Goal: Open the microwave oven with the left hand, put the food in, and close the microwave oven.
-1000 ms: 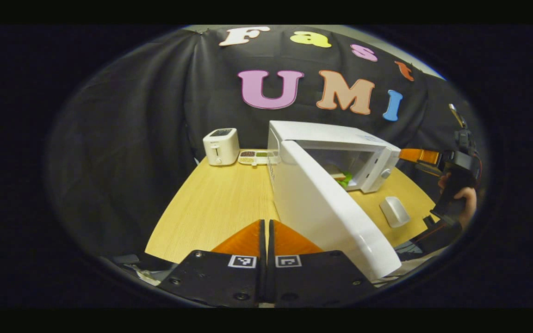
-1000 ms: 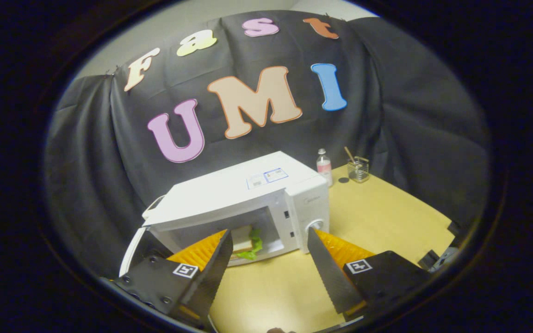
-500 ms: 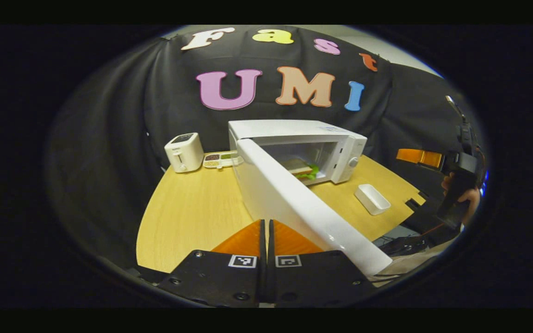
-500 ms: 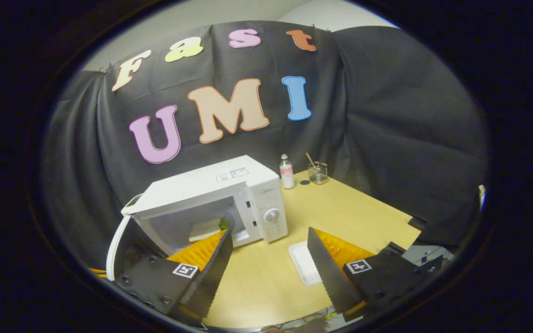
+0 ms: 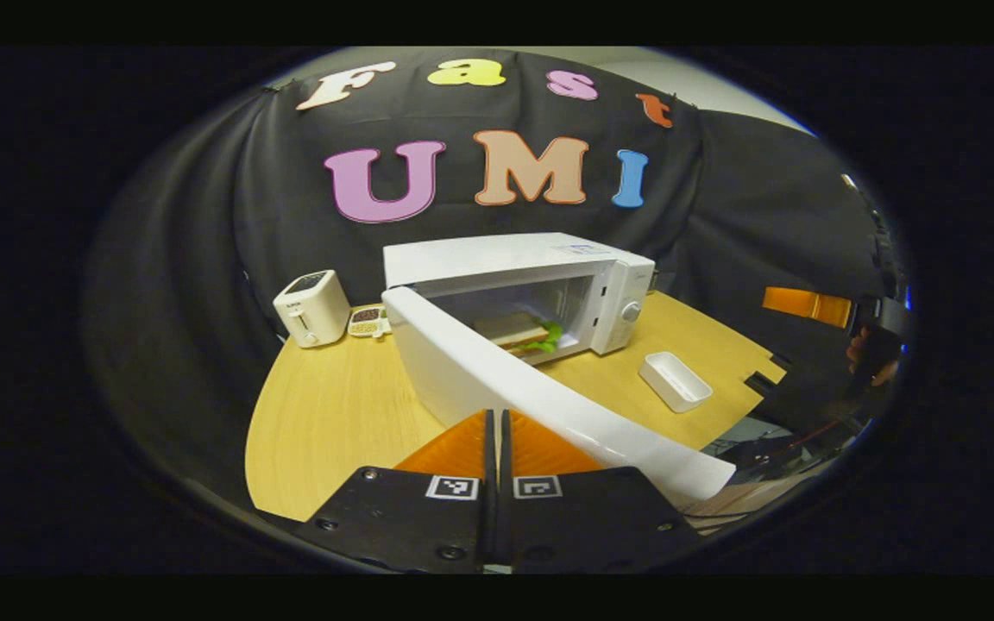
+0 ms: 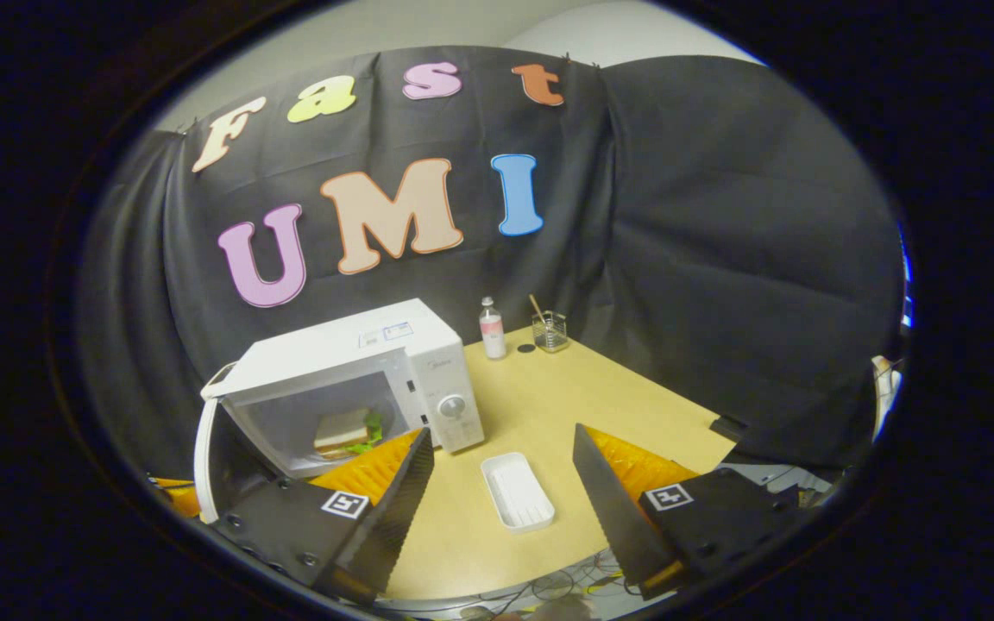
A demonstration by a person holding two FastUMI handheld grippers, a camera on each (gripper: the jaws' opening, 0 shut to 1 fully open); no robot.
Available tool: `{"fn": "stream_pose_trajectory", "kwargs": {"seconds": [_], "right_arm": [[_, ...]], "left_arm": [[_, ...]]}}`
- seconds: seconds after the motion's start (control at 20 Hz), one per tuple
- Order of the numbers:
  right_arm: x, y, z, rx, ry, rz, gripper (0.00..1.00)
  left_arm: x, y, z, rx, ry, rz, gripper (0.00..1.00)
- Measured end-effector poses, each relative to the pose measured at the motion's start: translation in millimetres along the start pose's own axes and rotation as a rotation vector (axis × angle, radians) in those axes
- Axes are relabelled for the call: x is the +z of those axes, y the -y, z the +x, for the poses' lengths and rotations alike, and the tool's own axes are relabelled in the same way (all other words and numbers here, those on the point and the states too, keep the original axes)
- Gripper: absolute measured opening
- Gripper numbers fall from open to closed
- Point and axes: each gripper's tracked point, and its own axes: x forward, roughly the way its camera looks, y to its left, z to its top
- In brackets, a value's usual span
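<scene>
Left gripper closed | right gripper agape | sandwich inside microwave

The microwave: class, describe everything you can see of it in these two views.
The microwave is a white box with a label on top and a round knob on its right-hand panel. It stands on the wooden table. Its door hangs wide open on the left hinge. A sandwich with green leaves lies inside.
</scene>
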Motion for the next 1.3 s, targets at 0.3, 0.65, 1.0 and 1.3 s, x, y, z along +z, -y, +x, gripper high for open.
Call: {"fn": "stream_pose_trajectory", "kwargs": {"seconds": [0.3, 0.65, 1.0, 1.3], "right_arm": [[21, 35, 20, 0.061, -0.001, -0.026, 1.0], [40, 78, 43, 0.121, 0.006, -0.013, 0.99], [33, 113, 64, 0.144, -0.021, 0.002, 0.91], [43, 128, 85, 0.136, -0.005, 0.06, 0.92]], "left_arm": [[23, 45, 26, 0.058, 0.036, -0.122, 0.0], [47, 84, 70, 0.132, 0.091, -0.137, 0.01], [73, 118, 116, 0.132, 0.137, -0.223, 0.0], [92, 131, 149, 0.134, 0.144, -0.209, 0.01]]}}
